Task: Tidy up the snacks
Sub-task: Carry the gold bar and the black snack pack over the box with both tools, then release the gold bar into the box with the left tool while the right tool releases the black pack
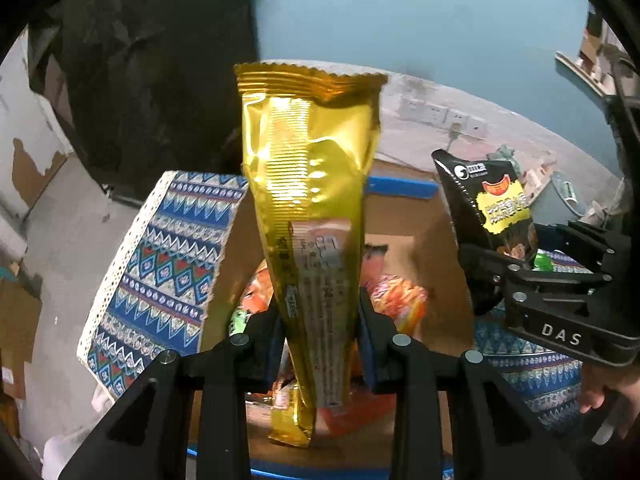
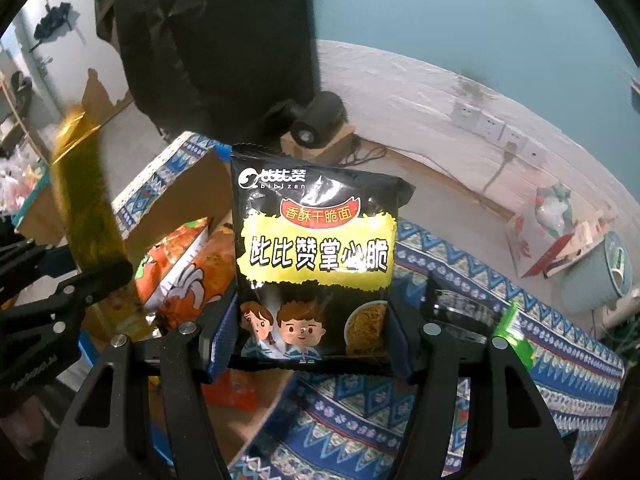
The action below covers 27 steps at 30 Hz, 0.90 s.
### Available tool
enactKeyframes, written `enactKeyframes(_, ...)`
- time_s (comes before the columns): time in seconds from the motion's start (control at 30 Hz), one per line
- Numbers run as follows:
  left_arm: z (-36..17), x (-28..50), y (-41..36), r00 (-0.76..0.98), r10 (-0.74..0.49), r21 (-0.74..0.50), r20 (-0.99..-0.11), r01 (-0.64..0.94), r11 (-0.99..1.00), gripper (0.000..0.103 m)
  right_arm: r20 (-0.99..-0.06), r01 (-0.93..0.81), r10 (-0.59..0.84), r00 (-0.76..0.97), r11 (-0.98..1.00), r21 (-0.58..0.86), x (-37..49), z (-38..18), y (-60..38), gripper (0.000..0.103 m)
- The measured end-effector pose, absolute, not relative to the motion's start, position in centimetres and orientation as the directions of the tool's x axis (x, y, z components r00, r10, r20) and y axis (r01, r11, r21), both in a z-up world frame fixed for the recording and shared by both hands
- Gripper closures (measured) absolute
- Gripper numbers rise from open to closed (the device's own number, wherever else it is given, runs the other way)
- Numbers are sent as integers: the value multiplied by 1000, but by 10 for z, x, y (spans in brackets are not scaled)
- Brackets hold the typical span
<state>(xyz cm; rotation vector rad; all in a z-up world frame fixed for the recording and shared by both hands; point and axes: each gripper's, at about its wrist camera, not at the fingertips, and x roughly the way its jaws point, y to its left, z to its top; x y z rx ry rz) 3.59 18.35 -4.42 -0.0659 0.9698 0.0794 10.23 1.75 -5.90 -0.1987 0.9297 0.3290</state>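
Observation:
My left gripper (image 1: 320,332) is shut on a long gold foil snack packet (image 1: 310,184) that stands upright between its pads, above an open cardboard box (image 1: 400,224) with patterned flaps. Orange snack bags (image 1: 400,300) lie inside the box. My right gripper (image 2: 312,340) is shut on a black crispy-noodle packet (image 2: 316,256) with a yellow label, gripped at both side edges. In the left wrist view that black packet (image 1: 492,208) and the right gripper (image 1: 516,276) hang at the right, over the box's right edge. The gold packet (image 2: 84,208) shows at the left of the right wrist view.
A blue patterned cloth (image 2: 480,320) covers the surface to the right of the box. A green packet (image 2: 516,336) lies on it. A dark garment (image 2: 208,40) hangs behind the box. A pale bucket (image 2: 600,276) and wall sockets (image 2: 488,124) sit at the far right.

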Motion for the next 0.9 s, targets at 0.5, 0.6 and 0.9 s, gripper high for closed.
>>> enactKeyframes(0.5, -55, 40, 188, 522, 130, 59, -843, -150, 987, 41, -850, -424, 232, 473, 906, 12, 119, -92, 52, 40)
enactKeyframes(0.6, -48, 37, 187, 535, 130, 58, -835, -150, 987, 40, -852, -426, 243, 463, 904, 27, 120, -95, 51, 40)
enactKeyframes(0.9, -45, 35, 184, 536, 108, 37, -837, -142, 989, 39, -860, -440, 262, 438, 897, 49, 123, -101, 52, 39)
